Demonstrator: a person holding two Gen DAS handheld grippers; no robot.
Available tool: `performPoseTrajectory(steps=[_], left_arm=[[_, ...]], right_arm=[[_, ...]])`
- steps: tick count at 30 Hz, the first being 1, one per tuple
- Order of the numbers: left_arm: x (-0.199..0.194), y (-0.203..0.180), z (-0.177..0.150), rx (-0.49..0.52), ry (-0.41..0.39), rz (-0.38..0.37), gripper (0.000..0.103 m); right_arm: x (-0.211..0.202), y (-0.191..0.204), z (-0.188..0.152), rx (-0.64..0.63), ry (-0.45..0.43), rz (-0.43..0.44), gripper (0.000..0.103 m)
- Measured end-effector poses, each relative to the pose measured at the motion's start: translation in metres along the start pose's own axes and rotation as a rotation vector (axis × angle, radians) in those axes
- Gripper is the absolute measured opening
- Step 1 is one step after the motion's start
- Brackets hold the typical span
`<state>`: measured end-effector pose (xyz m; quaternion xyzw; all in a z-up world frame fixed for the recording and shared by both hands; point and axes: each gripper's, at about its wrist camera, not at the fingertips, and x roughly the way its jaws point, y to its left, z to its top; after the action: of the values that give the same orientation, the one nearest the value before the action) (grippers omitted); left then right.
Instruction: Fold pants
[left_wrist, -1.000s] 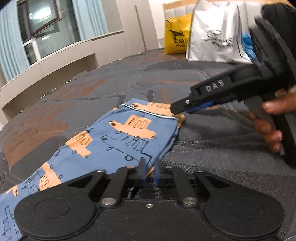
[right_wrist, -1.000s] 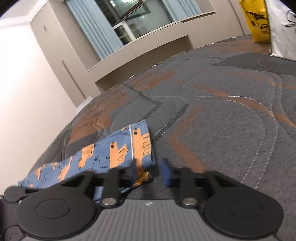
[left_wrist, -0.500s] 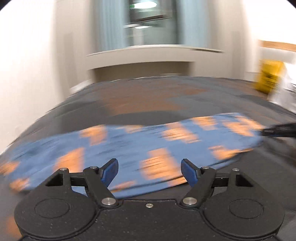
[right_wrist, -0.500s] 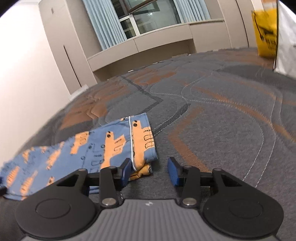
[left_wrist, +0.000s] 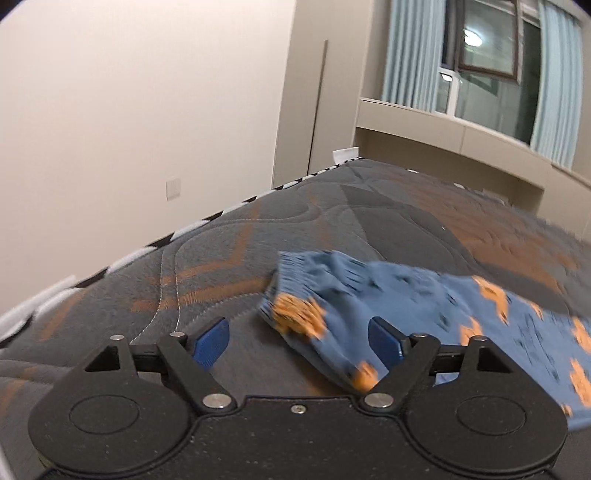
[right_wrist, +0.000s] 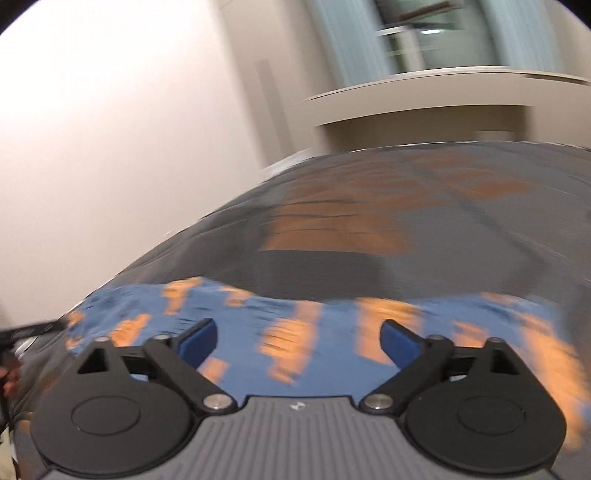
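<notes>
Blue pants with orange prints (left_wrist: 424, 306) lie flat on the grey and orange quilted mattress (left_wrist: 240, 236). Their ribbed cuff end points left, just ahead of my left gripper (left_wrist: 297, 339). That gripper's jaws are opening, and the blue pads press on nothing, though the right pad hangs over the cloth. In the blurred right wrist view the pants (right_wrist: 332, 325) stretch from left to right under my right gripper (right_wrist: 299, 343). Its jaws are opening wide and grip nothing. At the far left edge of that view are one of the left gripper's fingers (right_wrist: 37, 328) and part of a hand.
The mattress edge with white and black piping (left_wrist: 155, 247) runs along the left, with a bare wall (left_wrist: 147, 110) beyond it. A window with pale blue curtains (left_wrist: 480, 59) and a beige ledge sit behind the bed.
Both grippers let go of the pants' end and spread their jaws. The left one swung far left to the cuff end. The right one moved left over the middle of the pants.
</notes>
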<state>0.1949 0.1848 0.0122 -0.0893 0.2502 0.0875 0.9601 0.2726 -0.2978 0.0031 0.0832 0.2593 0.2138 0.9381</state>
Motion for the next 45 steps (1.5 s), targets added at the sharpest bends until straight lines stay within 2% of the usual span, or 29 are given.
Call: performPoseTrajectory(steps=[5,7,9,10,11,12,14,16,18,19,20,22,23,27,30,33,36,37,38,42,45], left_arm=[[0.029,0.028,0.009,-0.067,0.02,-0.052,0.091],[0.039,0.036,0.012,-0.086,0.017,-0.081,0.094],[0.047,0.043,0.009,-0.097,0.014,-0.101,0.094],[0.05,0.045,0.009,-0.101,0.013,-0.106,0.092],[0.053,0.047,0.007,-0.106,0.013,-0.116,0.084],[0.056,0.048,0.006,-0.111,0.019,-0.13,0.079],[0.062,0.05,0.005,-0.126,0.039,-0.166,0.058],[0.067,0.049,0.003,-0.125,0.053,-0.191,0.046],[0.066,0.046,0.004,-0.106,0.035,-0.184,0.037],[0.064,0.044,0.004,-0.102,0.024,-0.184,0.027],[0.063,0.043,0.004,-0.1,0.012,-0.181,0.024],[0.061,0.042,0.004,-0.099,-0.001,-0.175,0.021],[0.06,0.042,0.003,-0.097,-0.009,-0.17,0.019],[0.05,0.038,0.003,-0.075,-0.066,-0.14,0.018],[0.046,0.038,0.002,-0.066,-0.077,-0.127,0.018],[0.047,0.04,0.003,-0.071,-0.073,-0.123,0.018],[0.045,0.041,0.002,-0.073,-0.081,-0.121,0.018],[0.045,0.042,0.001,-0.071,-0.081,-0.12,0.018],[0.044,0.041,0.0,-0.068,-0.083,-0.119,0.018],[0.041,0.042,-0.001,-0.071,-0.102,-0.124,0.018],[0.035,0.043,-0.004,-0.072,-0.123,-0.124,0.018]], right_arm=[[0.097,0.06,0.033,-0.081,0.053,0.105,0.103],[0.139,0.073,0.043,-0.078,0.095,0.112,0.102],[0.172,0.082,0.048,-0.06,0.123,0.108,0.098],[0.188,0.084,0.051,-0.044,0.142,0.112,0.091],[0.203,0.086,0.054,-0.027,0.165,0.116,0.084],[0.214,0.086,0.055,-0.018,0.182,0.12,0.08],[0.229,0.087,0.056,-0.026,0.195,0.127,0.062],[0.239,0.093,0.056,-0.065,0.216,0.133,0.055],[0.244,0.098,0.054,-0.105,0.224,0.138,0.043],[0.244,0.099,0.053,-0.114,0.228,0.144,0.032],[0.246,0.101,0.053,-0.115,0.229,0.153,0.018],[0.245,0.103,0.052,-0.122,0.227,0.166,0.003],[0.243,0.107,0.051,-0.136,0.22,0.156,0.0],[0.234,0.113,0.05,-0.173,0.174,0.081,0.0],[0.229,0.11,0.055,-0.159,0.128,0.045,0.0],[0.235,0.109,0.055,-0.16,0.152,0.048,0.0],[0.234,0.107,0.054,-0.145,0.154,0.109,0.013],[0.232,0.105,0.055,-0.127,0.153,0.135,0.027],[0.23,0.103,0.056,-0.114,0.148,0.155,0.035],[0.231,0.11,0.054,-0.168,0.184,0.178,0.035],[0.237,0.119,0.045,-0.226,0.228,0.186,0.03]])
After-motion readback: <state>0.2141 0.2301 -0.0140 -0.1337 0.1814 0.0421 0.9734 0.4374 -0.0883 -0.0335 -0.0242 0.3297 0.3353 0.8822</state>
